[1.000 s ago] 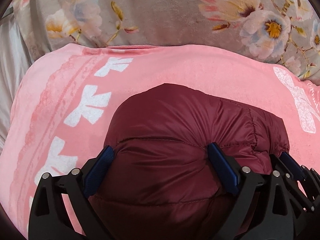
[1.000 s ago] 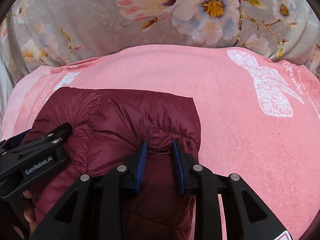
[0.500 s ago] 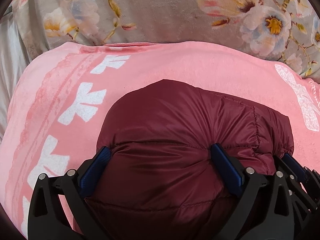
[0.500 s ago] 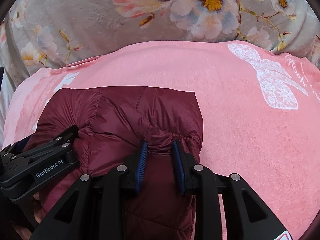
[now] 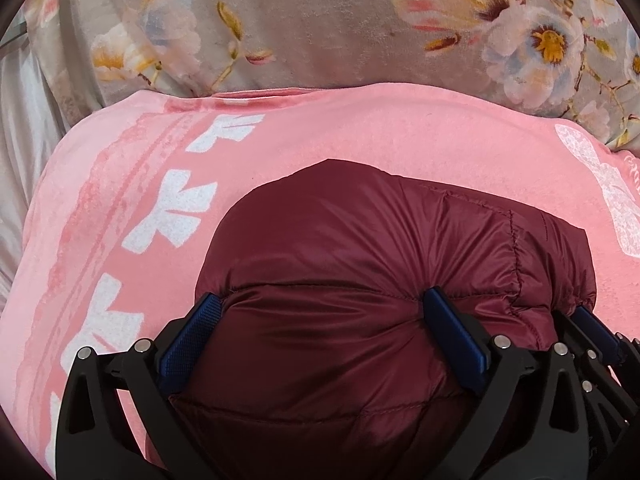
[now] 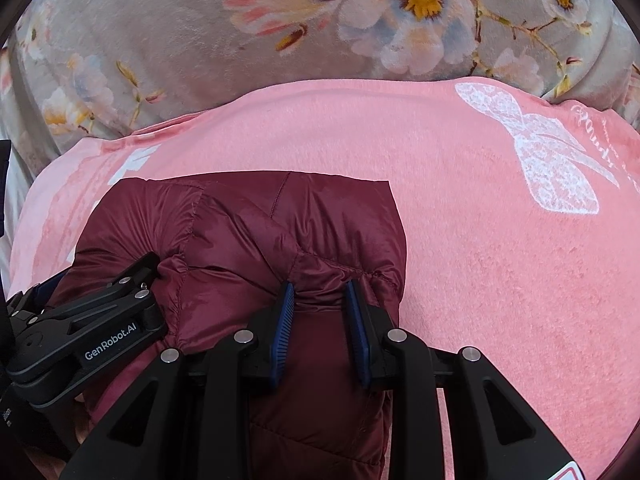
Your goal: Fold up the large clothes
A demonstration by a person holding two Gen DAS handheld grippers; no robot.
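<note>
A dark red quilted puffer jacket [image 5: 360, 264] lies bunched in a folded bundle on a pink blanket [image 5: 360, 128]. My left gripper [image 5: 320, 312] has its blue pads wide apart, straddling a thick puffed fold of the jacket and pressing into both its sides. My right gripper [image 6: 320, 296] is closed on a narrower fold at the jacket's [image 6: 248, 232] right edge. The left gripper's black body [image 6: 92, 336] shows at the left of the right wrist view, and the right gripper's fingers [image 5: 592, 328] show at the right edge of the left wrist view.
The pink blanket [image 6: 460, 240] has white bow prints [image 6: 540, 160] and spreads right of the jacket. Behind it lies a grey floral blanket [image 6: 280, 40]. A pale grey sheet [image 5: 20, 120] shows at the far left.
Both grippers and the jacket bundle have shifted slightly forward over the pink blanket. Both grips on the jacket are unchanged.
</note>
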